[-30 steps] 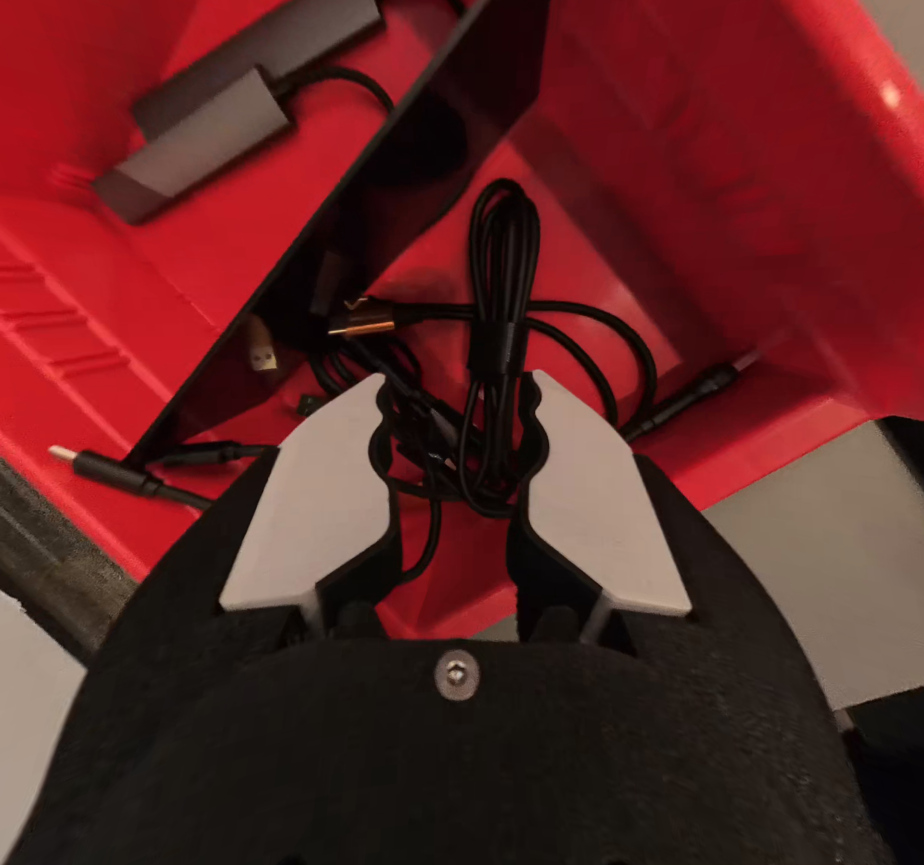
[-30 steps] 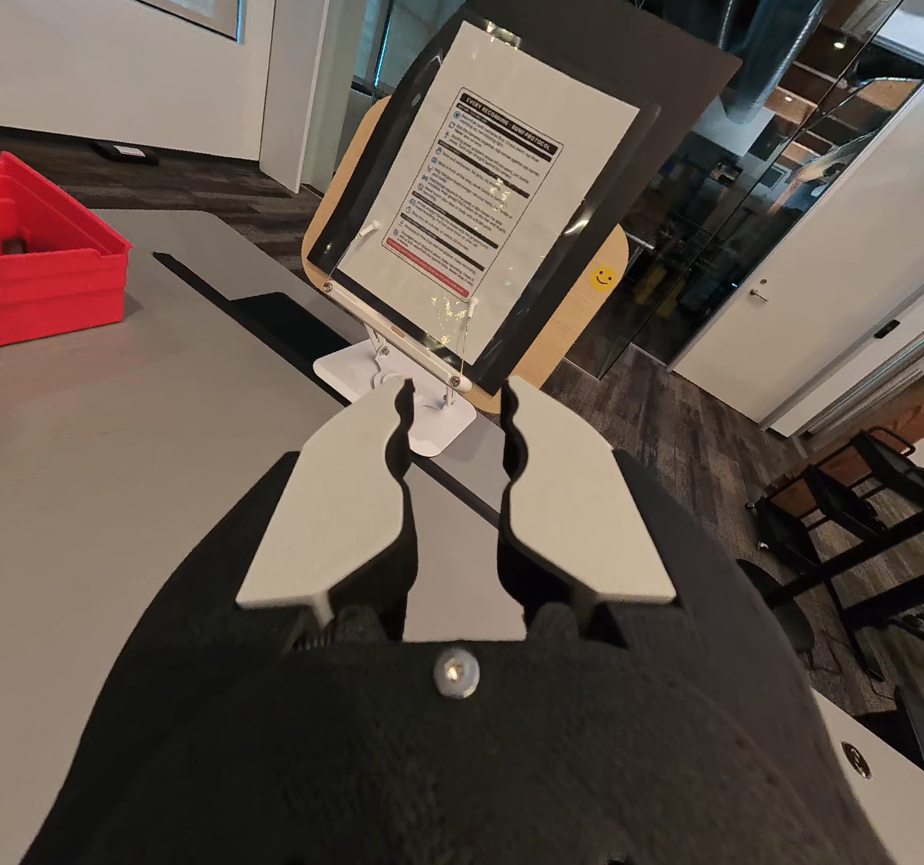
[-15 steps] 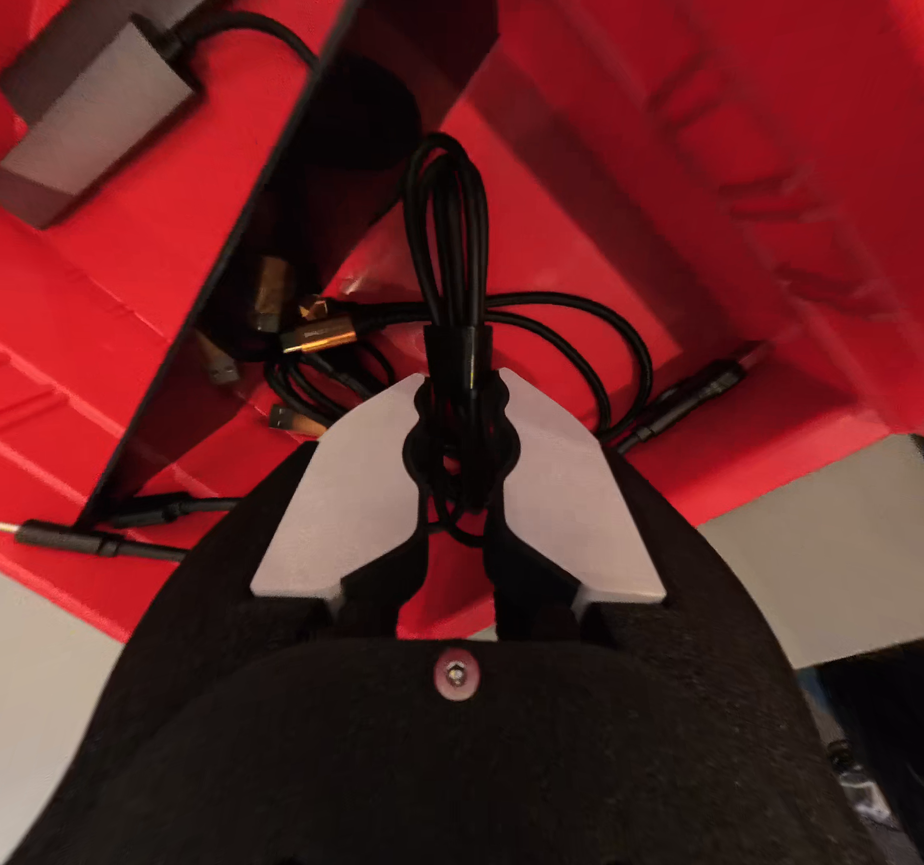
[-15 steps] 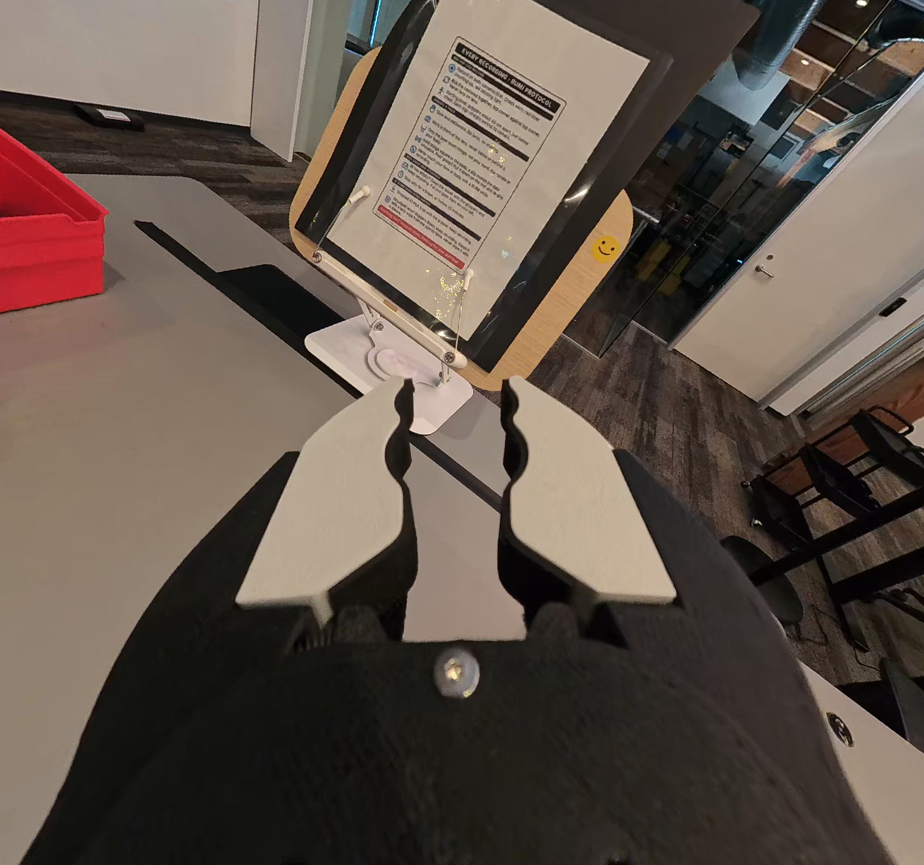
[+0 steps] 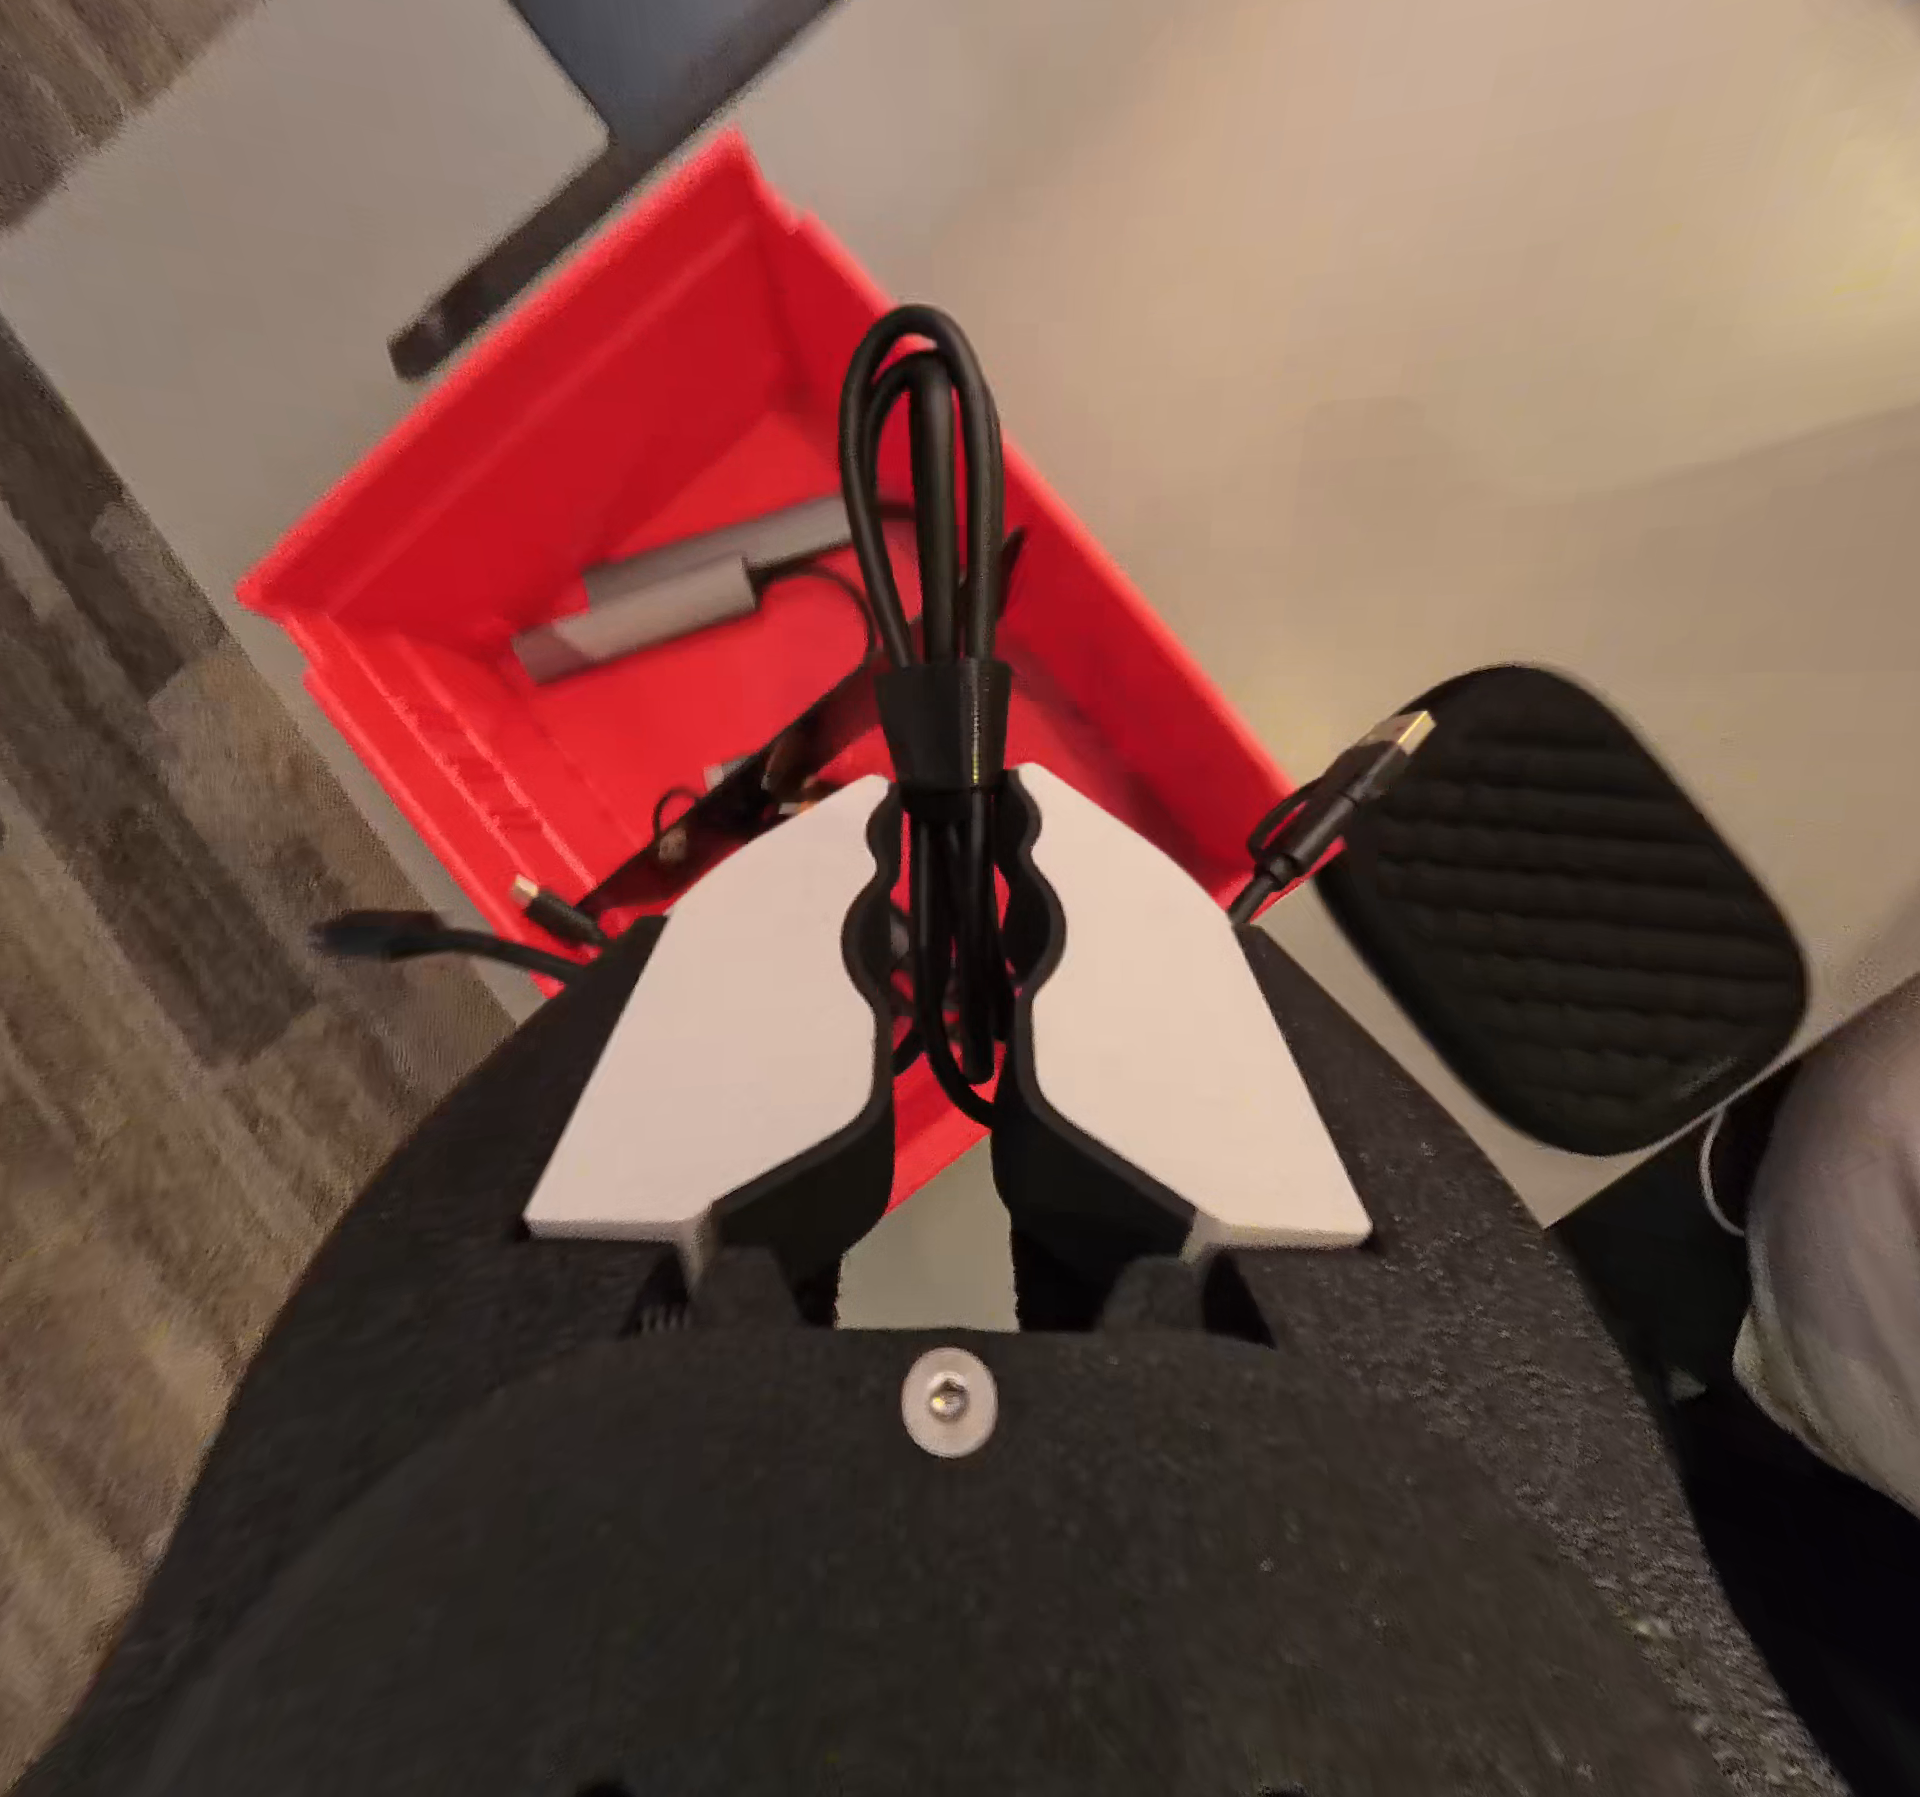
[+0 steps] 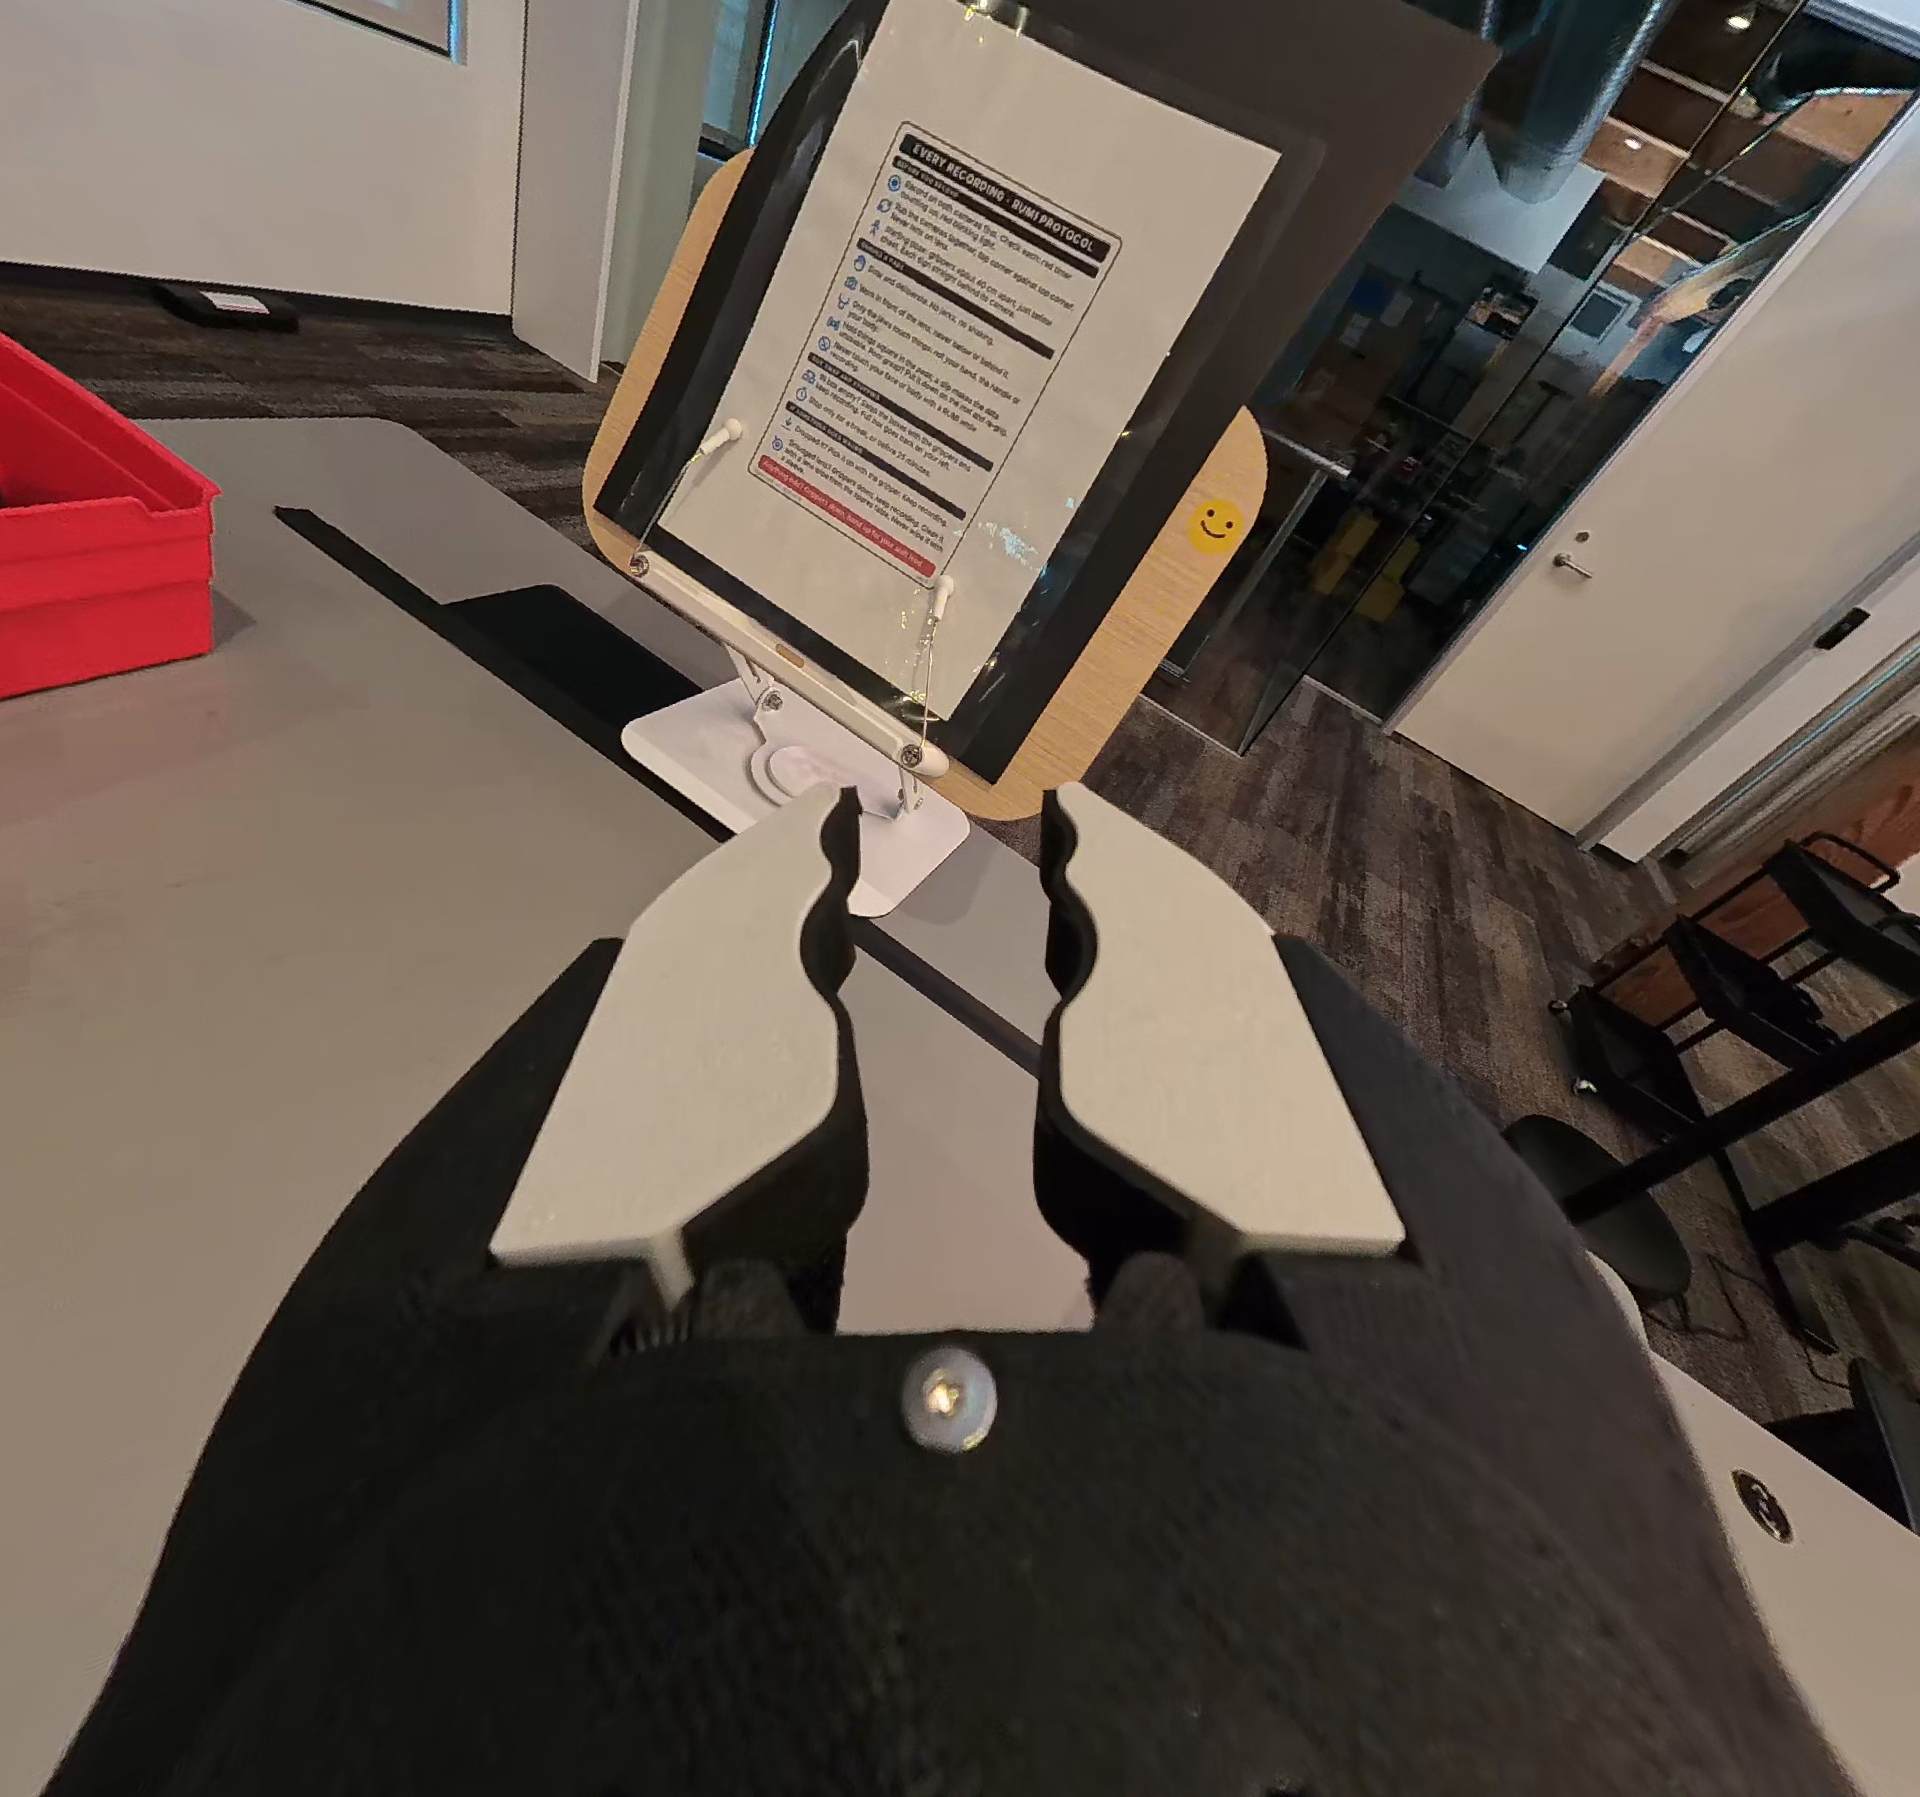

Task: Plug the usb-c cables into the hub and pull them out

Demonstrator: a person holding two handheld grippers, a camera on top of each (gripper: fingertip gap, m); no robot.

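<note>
Grey tabletop (image 5: 1351, 241) under warm light, patterned carpet (image 5: 125, 968) off its edge; glass partitions and white doors beyond in the right wrist view. On the table, a red bin (image 5: 582, 459), seen from above in the left wrist view and cut off at the left edge of the right wrist view (image 6: 94, 552).

Left gripper (image 5: 954, 791) above the bin's near end, fingers (image 5: 748, 999) drawn nearly together and clamped on a bundled black cable (image 5: 930, 521), lifted clear of the bin. Bundle cinched by a black strap (image 5: 943, 724) just past the fingertips, loops standing up beyond it. One plug end (image 5: 1351, 786) hanging out to the right, in front of a ribbed black pad (image 5: 1558, 916). Another plug end (image 5: 358, 937) sticking out to the left over the carpet.

Inside the bin: two grey hubs (image 5: 665, 594) side by side in the far compartment, loose cable ends (image 5: 551, 900) near a dark divider (image 5: 717, 833).

Right gripper (image 6: 948, 812) over bare table, well apart from the bin, fingers (image 6: 707, 1051) parted by a moderate gap, nothing between them. Ahead of it, a framed printed sheet (image 6: 935, 376) tilted on a white stand (image 6: 810, 771).
</note>
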